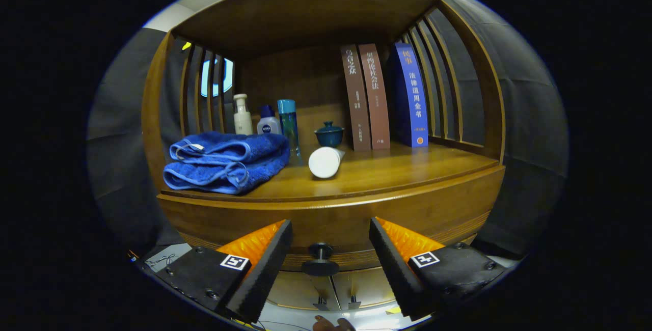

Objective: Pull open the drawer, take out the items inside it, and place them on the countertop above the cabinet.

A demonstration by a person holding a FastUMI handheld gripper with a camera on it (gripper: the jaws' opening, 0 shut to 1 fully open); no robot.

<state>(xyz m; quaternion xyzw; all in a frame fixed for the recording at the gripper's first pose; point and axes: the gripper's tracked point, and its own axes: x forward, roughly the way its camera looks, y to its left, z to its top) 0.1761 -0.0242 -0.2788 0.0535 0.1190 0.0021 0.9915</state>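
Observation:
A wooden cabinet has a curved drawer front [244,221] under its countertop [387,173]. A dark round knob [320,260] sticks out of the drawer front. My gripper [330,225] is open, with the knob in the gap between the two fingers and neither finger touching it. The fingertips reach close to the drawer front. The inside of the drawer is hidden. On the countertop lie a folded blue towel [226,160] and a white tube [326,162] on its side.
At the back of the countertop stand a white bottle [242,114], a small blue-capped bottle [268,123], a tall teal bottle [289,122], a dark lidded cup [329,135] and three upright books [379,97]. Slatted side walls and a top board enclose the countertop.

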